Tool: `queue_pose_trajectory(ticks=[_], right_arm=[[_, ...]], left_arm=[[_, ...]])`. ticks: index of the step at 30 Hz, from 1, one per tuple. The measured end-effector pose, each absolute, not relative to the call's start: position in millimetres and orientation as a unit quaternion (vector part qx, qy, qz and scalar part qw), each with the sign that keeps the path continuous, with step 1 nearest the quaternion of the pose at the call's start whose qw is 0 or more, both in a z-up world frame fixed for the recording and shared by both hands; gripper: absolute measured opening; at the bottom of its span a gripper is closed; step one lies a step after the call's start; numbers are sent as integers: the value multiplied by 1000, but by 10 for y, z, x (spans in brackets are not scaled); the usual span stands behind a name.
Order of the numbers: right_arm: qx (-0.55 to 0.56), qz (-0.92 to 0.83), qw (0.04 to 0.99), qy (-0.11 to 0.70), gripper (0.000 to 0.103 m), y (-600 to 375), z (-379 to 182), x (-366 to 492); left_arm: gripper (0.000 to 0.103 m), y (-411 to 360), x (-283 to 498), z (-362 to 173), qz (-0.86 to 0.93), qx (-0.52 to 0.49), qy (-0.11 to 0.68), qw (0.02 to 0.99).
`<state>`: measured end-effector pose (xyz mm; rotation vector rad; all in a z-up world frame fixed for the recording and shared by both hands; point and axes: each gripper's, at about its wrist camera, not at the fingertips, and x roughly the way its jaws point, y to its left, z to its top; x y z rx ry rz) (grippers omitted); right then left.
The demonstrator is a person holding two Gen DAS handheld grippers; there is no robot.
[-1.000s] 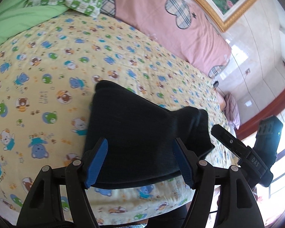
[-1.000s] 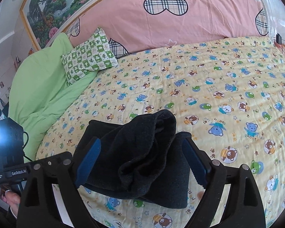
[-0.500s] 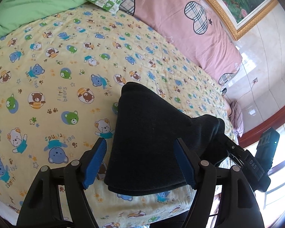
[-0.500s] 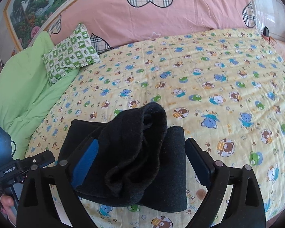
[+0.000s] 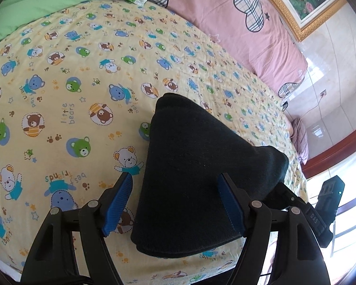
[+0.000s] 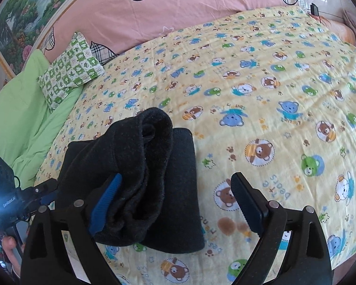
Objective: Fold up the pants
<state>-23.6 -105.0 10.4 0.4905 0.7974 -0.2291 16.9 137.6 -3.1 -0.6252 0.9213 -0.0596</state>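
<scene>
The black pants (image 5: 196,147) lie folded into a thick bundle on the yellow bear-print sheet (image 5: 59,118), near the bed's front edge. My left gripper (image 5: 175,180) hovers open over their near end, its left finger beside the cloth's edge and its right finger above the cloth. In the right wrist view the pants (image 6: 178,166) show a bunched, raised fold on top. My right gripper (image 6: 176,180) is open too, with its left finger in front of that fold and its right finger over bare sheet. No pad presses on the cloth.
A long pink pillow (image 6: 178,11) with plaid hearts lines the headboard. A green checked pillow (image 6: 68,71) and a green quilt (image 6: 16,123) lie at the left. A framed painting (image 6: 23,16) hangs behind. A hand (image 6: 9,247) holds the left gripper's handle.
Both grippers have sunk closer to the pants. In the right wrist view the bundle has slid left, so the right finger now stands over bare sheet. The pants themselves stay put.
</scene>
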Motion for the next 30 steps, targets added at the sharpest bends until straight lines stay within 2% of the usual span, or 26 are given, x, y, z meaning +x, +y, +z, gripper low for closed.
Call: queue_pose_trajectory(ticks=[9,14,24,30], right_arm=[[249,-82,889,375,92,-1090,-11,-364],[276,-55,889,362,85,-1117,-58,-376],[312,-8,883,350,77,-1174,-142,-366],[330,14,877,347,77,-1198,-185,-347]], left_arm=[[78,1303,291,-113,-27,-286,452,845],[78,1253,385,-155,-26,-280,461,841],[78,1110,542,-236,-18,-256,474,842],[76,1114,613,-304,-21,-259,477,840]])
